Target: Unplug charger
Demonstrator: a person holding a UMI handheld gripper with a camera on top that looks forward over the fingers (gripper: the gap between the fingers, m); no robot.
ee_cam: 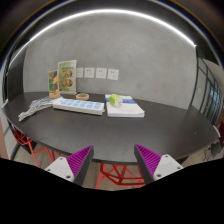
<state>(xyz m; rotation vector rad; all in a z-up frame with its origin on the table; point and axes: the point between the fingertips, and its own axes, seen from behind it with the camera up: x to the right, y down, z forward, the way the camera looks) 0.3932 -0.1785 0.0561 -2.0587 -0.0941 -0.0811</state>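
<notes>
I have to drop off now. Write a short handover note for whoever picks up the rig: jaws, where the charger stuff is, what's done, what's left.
Gripper: jaws open, holding nothing, hovering off the near edge of the dark table.
Job's things: a white cable lies at the table's left end by a flat blue-and-white item; a row of wall sockets sits on the wall beyond the table. I cannot make out the charger itself or which socket it is in.
Also on the table: a stack of white papers and an upright sign.
Done: nothing visible yet.
Left: approach, find the charger, grip it, pull it out.
</notes>
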